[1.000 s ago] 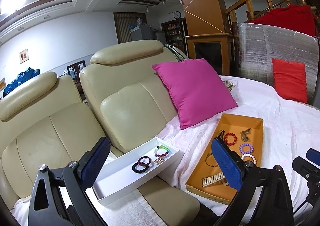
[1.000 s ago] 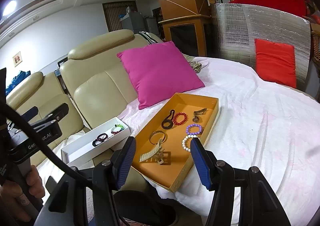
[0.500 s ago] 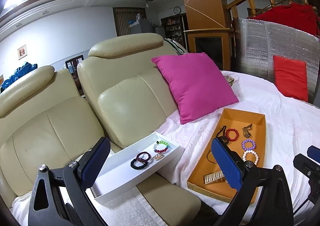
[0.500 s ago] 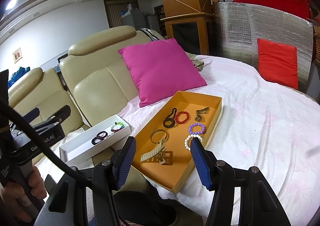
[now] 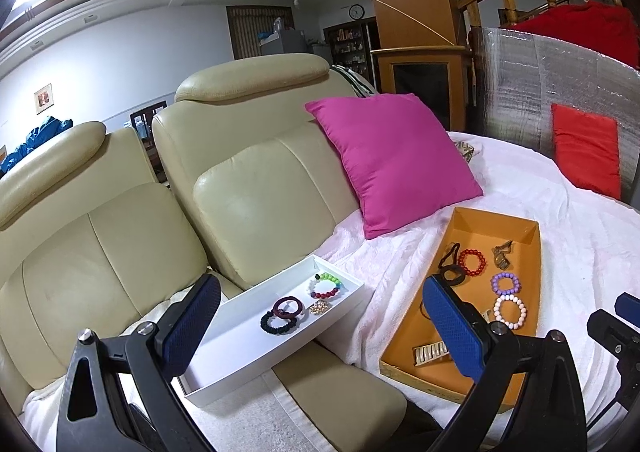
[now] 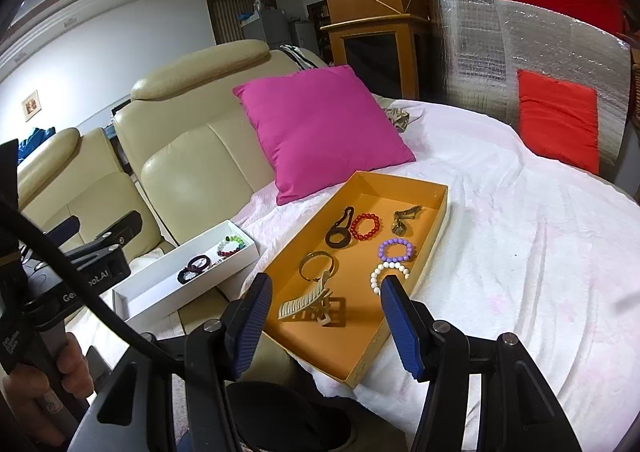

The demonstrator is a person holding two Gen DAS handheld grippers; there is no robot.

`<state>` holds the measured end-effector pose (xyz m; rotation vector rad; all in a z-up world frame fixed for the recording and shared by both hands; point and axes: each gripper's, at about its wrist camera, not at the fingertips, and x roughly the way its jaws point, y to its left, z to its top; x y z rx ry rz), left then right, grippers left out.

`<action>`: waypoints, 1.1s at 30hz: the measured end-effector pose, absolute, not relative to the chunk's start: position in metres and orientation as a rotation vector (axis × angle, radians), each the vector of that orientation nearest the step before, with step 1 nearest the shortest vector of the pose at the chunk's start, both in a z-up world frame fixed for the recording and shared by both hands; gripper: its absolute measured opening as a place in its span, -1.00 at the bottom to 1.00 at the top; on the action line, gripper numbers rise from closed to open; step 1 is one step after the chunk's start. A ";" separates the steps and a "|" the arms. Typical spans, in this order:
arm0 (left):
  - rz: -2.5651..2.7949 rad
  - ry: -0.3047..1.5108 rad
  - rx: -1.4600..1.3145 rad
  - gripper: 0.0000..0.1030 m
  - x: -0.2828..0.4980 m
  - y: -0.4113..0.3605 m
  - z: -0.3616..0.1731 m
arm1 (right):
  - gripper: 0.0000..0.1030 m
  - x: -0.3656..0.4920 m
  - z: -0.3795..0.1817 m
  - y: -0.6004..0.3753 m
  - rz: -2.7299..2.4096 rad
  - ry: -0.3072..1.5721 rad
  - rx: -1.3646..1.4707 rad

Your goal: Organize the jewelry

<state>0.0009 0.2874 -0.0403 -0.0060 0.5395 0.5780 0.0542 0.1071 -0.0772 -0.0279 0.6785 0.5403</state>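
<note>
Hair claw: the beige toothed plastic hair claw clip [image 6: 306,306] lay in the near end of the shallow orange cardboard tray [image 6: 434,219], directly ahead of the right gripper [image 6: 322,320] and between its fingers' line.
Handling: judged light, stiff and springy; best taken across the closed body, not the teeth.
Bead bracelets: the white bead bracelet [image 6: 389,276], purple bead bracelet [image 6: 396,250] and red bead bracelet [image 6: 365,226] lay farther ahead; judged light, elastic and prone to roll, so pinch across one side of the ring.
Receiving box: the long white cardboard box [image 5: 256,356] sat just ahead of the left gripper [image 5: 320,332], with dark and multicoloured bracelets inside.
Right gripper: spread wide, holding nothing and touching nothing.
Left gripper: spread wide, empty, clear of the box.
Support: the white blanket [image 6: 520,252] underlay the tray.
</note>
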 end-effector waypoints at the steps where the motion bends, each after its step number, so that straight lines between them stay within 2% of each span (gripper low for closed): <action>1: 0.579 0.541 -0.005 0.95 0.001 0.288 -0.041 | 0.17 0.055 -0.078 0.108 0.540 0.680 -0.029; 33: 0.590 0.633 -0.011 0.95 0.037 0.309 -0.079 | 0.17 0.085 -0.108 0.129 0.543 0.745 -0.041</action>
